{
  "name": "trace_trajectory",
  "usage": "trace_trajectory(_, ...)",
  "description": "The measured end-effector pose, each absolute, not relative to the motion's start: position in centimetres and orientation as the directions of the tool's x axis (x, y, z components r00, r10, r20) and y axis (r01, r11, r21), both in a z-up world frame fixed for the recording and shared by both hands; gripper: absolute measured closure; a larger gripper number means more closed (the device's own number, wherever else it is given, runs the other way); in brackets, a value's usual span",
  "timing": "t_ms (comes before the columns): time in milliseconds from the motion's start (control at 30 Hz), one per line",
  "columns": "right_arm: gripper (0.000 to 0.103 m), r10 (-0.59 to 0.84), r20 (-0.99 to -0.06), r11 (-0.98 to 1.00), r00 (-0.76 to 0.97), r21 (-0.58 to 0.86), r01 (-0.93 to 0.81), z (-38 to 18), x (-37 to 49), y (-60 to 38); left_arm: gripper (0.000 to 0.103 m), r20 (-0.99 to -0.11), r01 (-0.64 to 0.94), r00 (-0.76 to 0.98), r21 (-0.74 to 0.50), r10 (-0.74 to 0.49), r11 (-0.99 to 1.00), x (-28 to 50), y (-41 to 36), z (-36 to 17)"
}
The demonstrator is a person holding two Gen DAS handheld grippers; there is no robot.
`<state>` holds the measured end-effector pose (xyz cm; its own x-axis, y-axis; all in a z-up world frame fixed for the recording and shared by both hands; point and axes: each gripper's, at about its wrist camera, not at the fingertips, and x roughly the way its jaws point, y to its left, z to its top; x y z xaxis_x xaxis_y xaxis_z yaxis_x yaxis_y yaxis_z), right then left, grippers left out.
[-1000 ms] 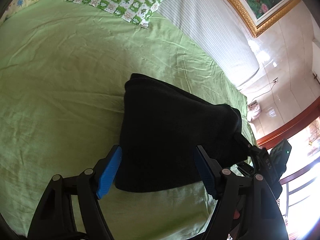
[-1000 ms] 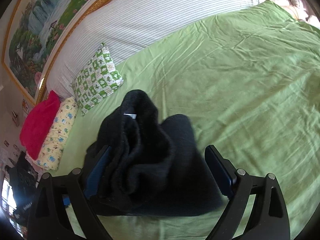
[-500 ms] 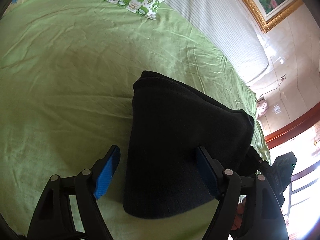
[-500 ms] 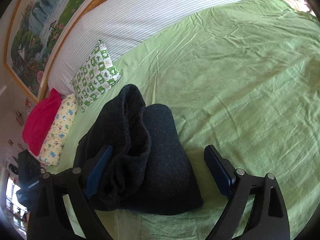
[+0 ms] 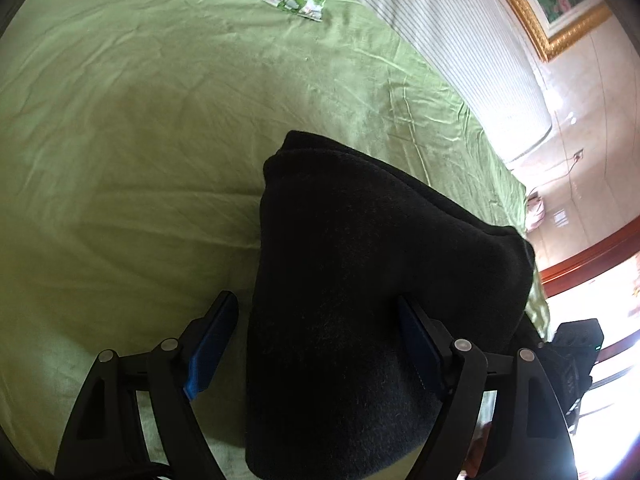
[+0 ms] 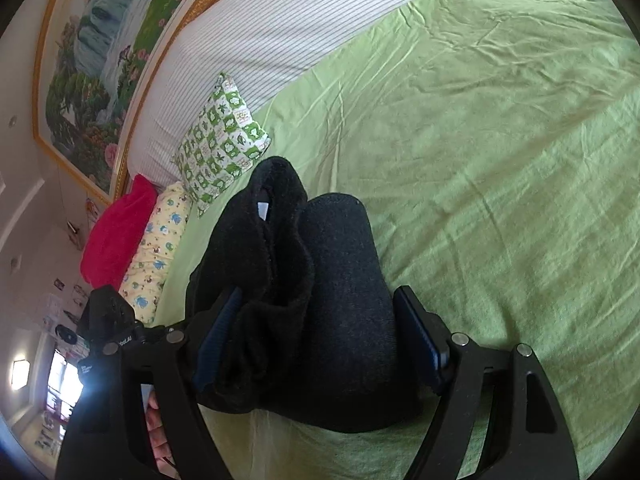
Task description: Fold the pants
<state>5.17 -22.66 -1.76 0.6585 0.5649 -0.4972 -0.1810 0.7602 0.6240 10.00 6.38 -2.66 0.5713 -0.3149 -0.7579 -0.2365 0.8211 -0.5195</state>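
Both wrist views close over pants

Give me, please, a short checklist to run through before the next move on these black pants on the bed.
1. Pants in a compact folded bundle: ok, though the fleecy waist end bulges open.
2. Bundle fully resting on the green sheet: ok.
3. Left gripper open, fingers clear of the cloth: ok for the left finger; the right finger overlaps the bundle, cannot tell.
4. Right gripper free of the cloth: cannot tell; its open fingers straddle the bundle.
5. Frog-print pillow clear of the bundle: cannot tell; they look close.
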Motion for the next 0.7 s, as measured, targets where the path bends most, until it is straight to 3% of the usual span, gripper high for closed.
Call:
trace_trajectory(133,0.027,0.565,-0.495,0.761,0.66,0.622,-0.185,-1.8,5.0,-22.6,0.024,-0.758,-0.224,0.576,-0.507,-0.306,0.833,10.3,6.0,-2.8)
trace_trajectory(200,0.028,0.56,-0.495,0.764,0.664,0.618,-0.184,-1.8,4.9,-22.5,0.035,-0.741,-0.214,0.578,-0.542,-0.342,0.813,10.3,6.2,-2.9)
trace_trajectory(267,0.029,0.558,-0.496,0.765,0.665,0.617,-0.183,-1.7,4.9,-22.5,0.038,-0.732,-0.214,0.582,-0.557,-0.354,0.802,10.2,6.4,-2.8)
trace_trajectory(400,0.04,0.568,-0.482,0.751,0.668,0.635,-0.18,-1.6,4.6,-22.6,0.057,-0.711,-0.182,0.608,-0.557,-0.353,0.81,9.4,6.1,-1.7)
trace_trajectory(533,0.05,0.587,-0.455,0.724,0.669,0.666,-0.182,-1.3,4.1,-22.9,0.063,-0.682,-0.165,0.632,-0.581,-0.367,0.797,8.6,6.1,-0.4)
trace_trajectory(700,0.055,0.604,-0.429,0.707,0.672,0.678,-0.202,0.0,3.3,-22.4,0.065,-0.661,-0.155,0.661,-0.584,-0.356,0.797,6.9,6.6,1.5)
